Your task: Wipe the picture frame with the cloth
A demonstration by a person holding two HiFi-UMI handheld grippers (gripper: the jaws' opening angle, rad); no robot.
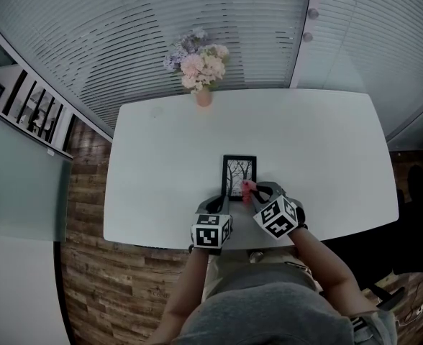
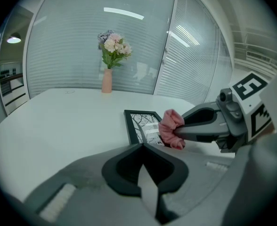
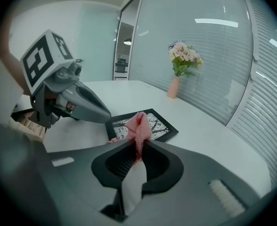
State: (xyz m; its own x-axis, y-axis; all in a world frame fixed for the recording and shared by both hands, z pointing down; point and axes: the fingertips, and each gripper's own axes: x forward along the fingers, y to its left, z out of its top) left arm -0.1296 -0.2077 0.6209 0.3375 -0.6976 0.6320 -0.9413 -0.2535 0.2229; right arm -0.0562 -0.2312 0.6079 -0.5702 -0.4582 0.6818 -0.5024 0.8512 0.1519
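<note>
Right gripper [image 3: 137,142], clenched on the pink cloth [image 3: 139,126], holds it at the picture frame's [image 3: 159,124] near edge. The left gripper [image 2: 142,146] sits closed and empty beside the frame. Wiping stage; the next stroke likely calls for light pressure across the glass.

Picture frame [image 1: 239,171]: lower edge hidden beneath left tongs [image 1: 223,200] and cloth [image 1: 247,190], lower centre. Whether the left tongs touch it cannot be told.
</note>
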